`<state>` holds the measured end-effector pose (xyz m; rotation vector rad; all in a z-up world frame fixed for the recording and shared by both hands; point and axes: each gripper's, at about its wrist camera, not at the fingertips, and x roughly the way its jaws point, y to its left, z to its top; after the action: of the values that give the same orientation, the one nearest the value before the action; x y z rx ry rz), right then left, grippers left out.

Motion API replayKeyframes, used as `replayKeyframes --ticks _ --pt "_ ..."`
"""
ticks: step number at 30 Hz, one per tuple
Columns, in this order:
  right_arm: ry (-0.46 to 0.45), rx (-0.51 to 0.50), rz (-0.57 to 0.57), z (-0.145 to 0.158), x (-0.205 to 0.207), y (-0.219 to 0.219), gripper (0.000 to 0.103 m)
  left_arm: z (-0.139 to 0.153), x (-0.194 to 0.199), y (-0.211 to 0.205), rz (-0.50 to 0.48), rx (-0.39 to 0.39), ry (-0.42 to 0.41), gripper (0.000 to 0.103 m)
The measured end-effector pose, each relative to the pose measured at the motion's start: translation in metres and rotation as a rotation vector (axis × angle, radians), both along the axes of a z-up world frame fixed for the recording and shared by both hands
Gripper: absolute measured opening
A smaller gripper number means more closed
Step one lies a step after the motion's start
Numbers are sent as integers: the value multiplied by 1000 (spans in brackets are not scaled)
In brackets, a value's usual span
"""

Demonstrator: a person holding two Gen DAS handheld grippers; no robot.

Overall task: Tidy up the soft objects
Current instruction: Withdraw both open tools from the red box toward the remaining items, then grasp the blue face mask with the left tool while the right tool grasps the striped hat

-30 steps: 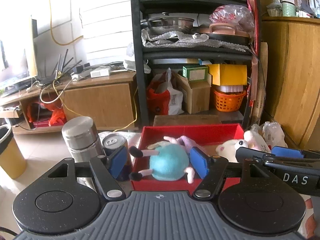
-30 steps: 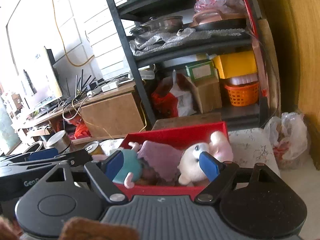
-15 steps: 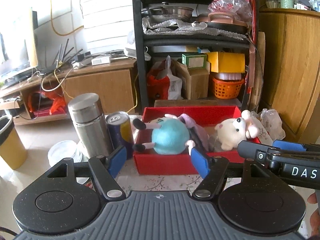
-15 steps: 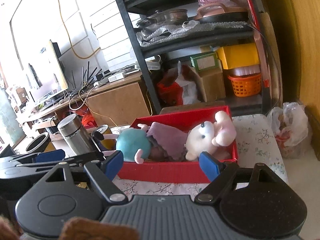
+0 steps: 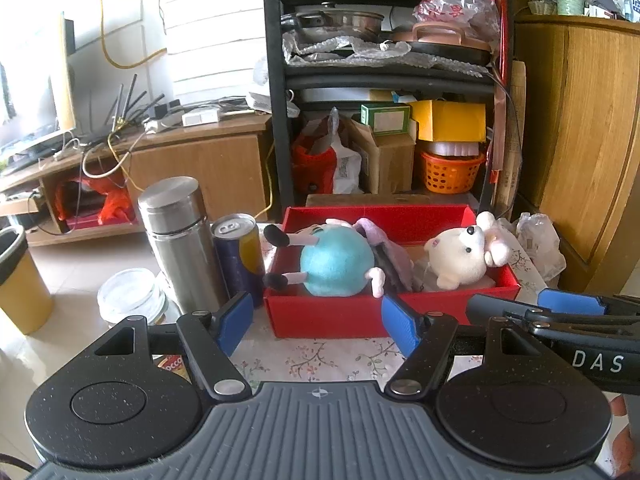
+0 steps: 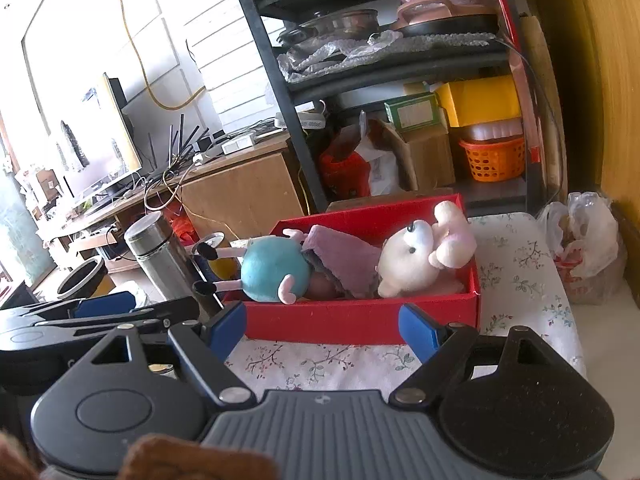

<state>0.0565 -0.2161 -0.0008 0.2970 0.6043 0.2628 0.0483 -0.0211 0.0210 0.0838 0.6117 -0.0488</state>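
A red box (image 5: 384, 316) sits on a table with a flowery cloth (image 5: 320, 360). Three soft things lie inside the box. A blue toy (image 5: 336, 260) with a round body is at the left end, and its two thin legs with black feet stick out over the left wall. A purple cloth (image 6: 344, 260) lies in the middle, partly on the blue toy. A white bear (image 5: 460, 252) lies at the right end, and something pink and soft is pressed against its head. The left gripper (image 5: 316, 318) hangs just in front of the box. Its jaws are wide apart and hold nothing. The blue pads (image 5: 236, 320) are apart from the box wall. The right gripper (image 6: 322, 326) is beside it, also in front of the box. Its jaws are wide apart too, with nothing between them. Each gripper shows up at the edge of the other one's view. Just left of the box stands a can (image 5: 238, 252), and it looks to touch the box wall. A steel flask (image 5: 180, 240) stands next to the can on its left. A glass lid (image 5: 130, 296) lies lower down beside the flask. Behind the table is a dark shelf (image 5: 276, 120) full of pots and boxes. A plastic bag (image 6: 580, 248) sits to the right of the table.
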Motion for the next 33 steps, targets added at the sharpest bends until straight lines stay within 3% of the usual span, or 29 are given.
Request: replayKeyframes --ticks 10,20,31,33 --pt "8 0 13 -2 -8 1 56 -4 -7 0 -4 7 11 71" --pt "58 -24 36 -16 -19 -4 56 -21 -14 16 14 17 76 72" --pt "158 -82 52 -51 -30 -27 56 -40 -17 87 166 -65 187 73" --pt "180 -93 44 -56 -30 -30 56 -47 -9 101 211 -112 234 73"
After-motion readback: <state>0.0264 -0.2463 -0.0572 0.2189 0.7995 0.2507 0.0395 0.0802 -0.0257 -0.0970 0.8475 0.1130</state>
